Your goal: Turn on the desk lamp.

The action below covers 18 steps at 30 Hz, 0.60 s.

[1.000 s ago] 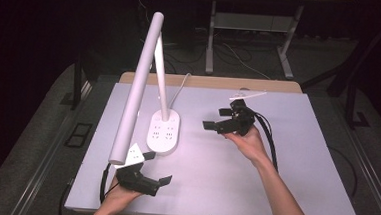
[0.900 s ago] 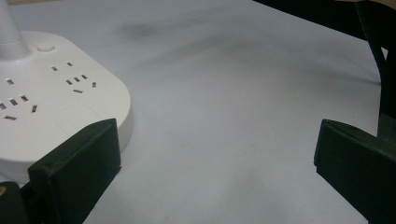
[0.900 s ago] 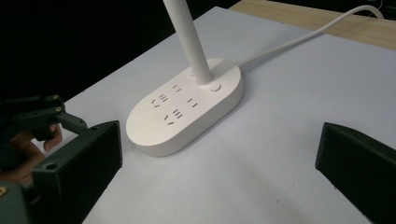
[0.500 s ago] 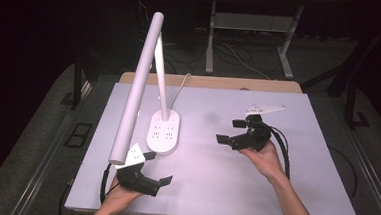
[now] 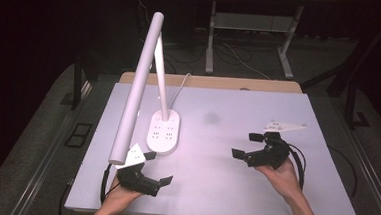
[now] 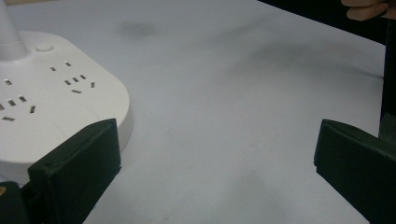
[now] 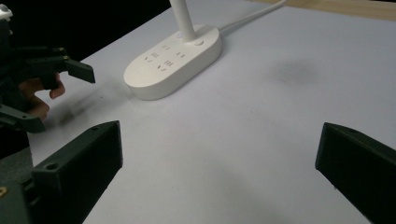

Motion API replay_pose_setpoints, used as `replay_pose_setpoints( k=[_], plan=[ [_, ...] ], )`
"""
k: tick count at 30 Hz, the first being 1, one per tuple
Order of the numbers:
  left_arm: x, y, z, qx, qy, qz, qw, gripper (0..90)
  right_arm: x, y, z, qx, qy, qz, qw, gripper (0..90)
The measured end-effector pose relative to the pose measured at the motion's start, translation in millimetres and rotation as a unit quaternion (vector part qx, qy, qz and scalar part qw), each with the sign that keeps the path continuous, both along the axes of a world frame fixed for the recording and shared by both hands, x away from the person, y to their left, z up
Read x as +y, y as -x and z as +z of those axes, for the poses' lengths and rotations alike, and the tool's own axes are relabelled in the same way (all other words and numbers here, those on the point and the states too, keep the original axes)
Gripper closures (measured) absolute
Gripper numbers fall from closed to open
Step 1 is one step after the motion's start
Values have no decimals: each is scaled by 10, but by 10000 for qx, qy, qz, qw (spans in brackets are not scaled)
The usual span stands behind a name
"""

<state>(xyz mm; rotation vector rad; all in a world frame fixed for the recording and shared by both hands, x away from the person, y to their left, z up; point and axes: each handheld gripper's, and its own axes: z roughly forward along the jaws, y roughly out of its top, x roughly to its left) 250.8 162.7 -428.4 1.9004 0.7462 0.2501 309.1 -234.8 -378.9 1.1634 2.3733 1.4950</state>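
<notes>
Desk lamp and both grippers at rest positions. I held the left gripper [image 5: 155,168] low at the near left corner of the table [image 5: 223,189], jaws spread wide and empty, just beside the near end of the lamp base [image 5: 164,132]; in the left gripper view that base [image 6: 51,107] sat immediately behind the left-hand jaw, which I judged a sensible stance for steadying or reaching the lamp. I kept the right gripper [image 5: 249,145] well apart on the right half of the table, its jaws likewise parted with nothing between them, aimed across bare tabletop toward the base [image 7: 173,60]. The lamp's white bar [image 5: 137,86] slanted forward over my left gripper and could obstruct a raised approach. A white cable [image 5: 181,84] ran off the far edge; a faint smudge [image 5: 211,118] marked the surface.
</notes>
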Motion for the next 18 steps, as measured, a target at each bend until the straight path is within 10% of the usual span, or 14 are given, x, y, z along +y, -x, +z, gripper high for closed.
replay_pose_setpoints(
  k=[18],
  plan=[
    [-20, 2, -6, 36, -27, 4, 10000, 0, -542, 528, -277, -26, 47, -572, 9983, 4]
  ],
)
